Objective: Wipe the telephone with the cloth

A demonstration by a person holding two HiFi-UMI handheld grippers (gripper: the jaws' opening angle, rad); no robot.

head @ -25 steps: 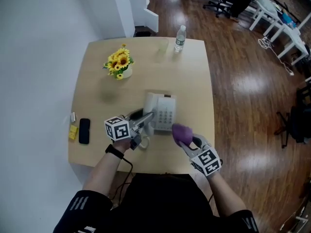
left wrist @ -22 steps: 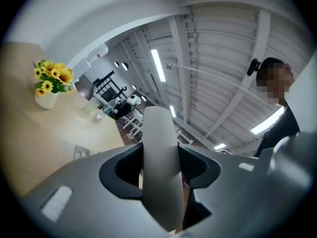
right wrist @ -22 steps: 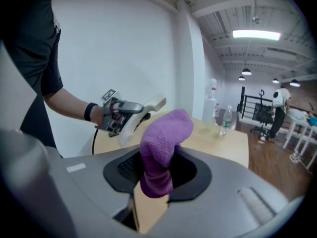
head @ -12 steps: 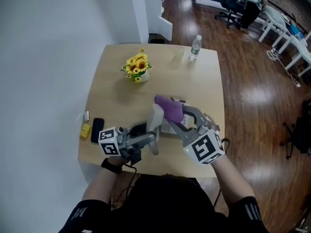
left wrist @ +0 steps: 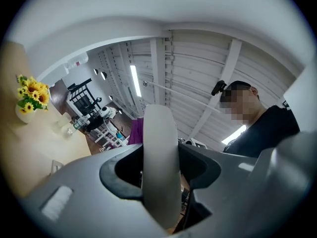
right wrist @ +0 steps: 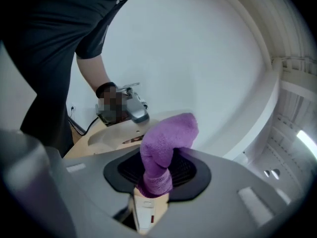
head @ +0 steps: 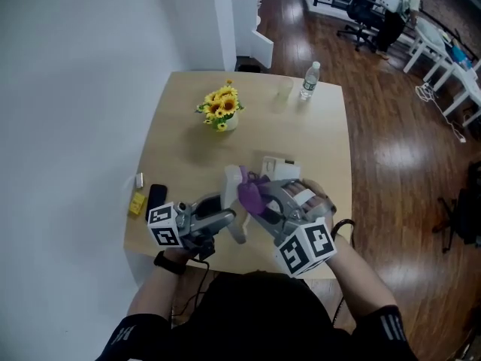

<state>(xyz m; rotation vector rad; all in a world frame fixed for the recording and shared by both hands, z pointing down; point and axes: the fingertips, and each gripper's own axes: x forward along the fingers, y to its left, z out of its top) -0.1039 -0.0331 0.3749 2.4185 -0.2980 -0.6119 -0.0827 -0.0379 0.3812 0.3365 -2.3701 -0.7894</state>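
We're seeing left gripper (head: 225, 219) clamping the handset (left wrist: 161, 157), right gripper (head: 259, 203) pinching purple cloth (right wrist: 166, 143); only head view is showing telephone base (head: 278, 163), frame centre.

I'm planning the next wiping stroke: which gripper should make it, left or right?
Right. The right gripper is shut on the purple cloth, beside the handset. The left gripper is shut on that handset.

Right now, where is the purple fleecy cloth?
Head view, centre: the purple cloth is clamped in the right gripper, right of the white telephone handset that the left gripper holds.
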